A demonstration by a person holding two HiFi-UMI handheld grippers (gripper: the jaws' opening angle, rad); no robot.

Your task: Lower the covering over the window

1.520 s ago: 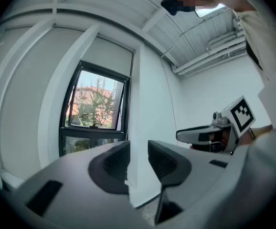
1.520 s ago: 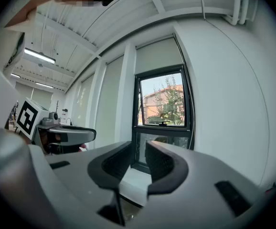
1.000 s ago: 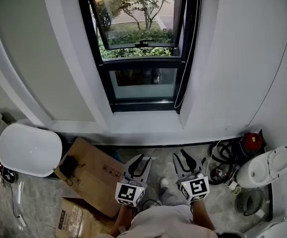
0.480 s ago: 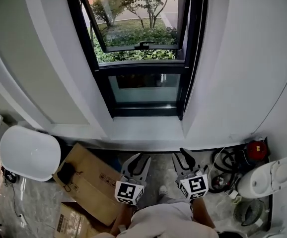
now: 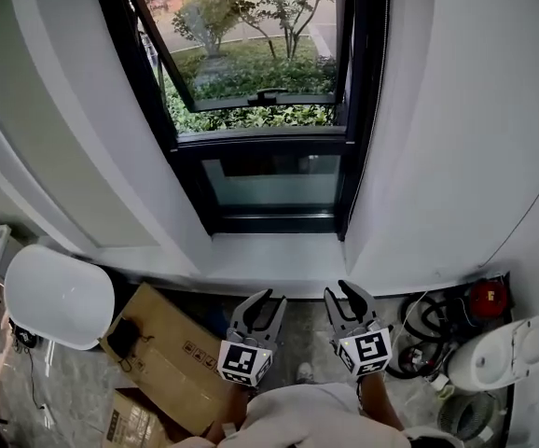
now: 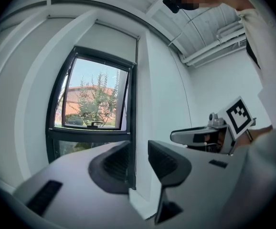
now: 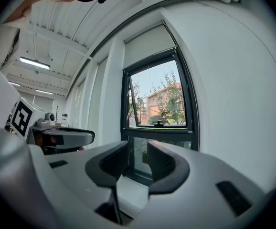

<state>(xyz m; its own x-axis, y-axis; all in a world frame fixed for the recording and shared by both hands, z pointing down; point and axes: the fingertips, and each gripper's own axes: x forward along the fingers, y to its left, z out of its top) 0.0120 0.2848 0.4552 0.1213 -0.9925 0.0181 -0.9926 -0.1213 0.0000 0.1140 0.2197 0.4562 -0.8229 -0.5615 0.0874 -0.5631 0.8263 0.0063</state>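
Window frame (image 5: pixel 269 223) is showing matt black metal, its lower pane (image 5: pixel 274 181) glossy glass, the near-left box (image 5: pixel 172 357) matt cardboard.

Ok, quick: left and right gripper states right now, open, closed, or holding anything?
Left gripper: open, holding nothing.
Right gripper: open, holding nothing.

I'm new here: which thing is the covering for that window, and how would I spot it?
Find the black-framed window set in the white wall. Directly above it, in the same opening, sits the blind, drawn up high. It is a flat, pale grey panel, unlike the dark window below and the brighter wall beside it.
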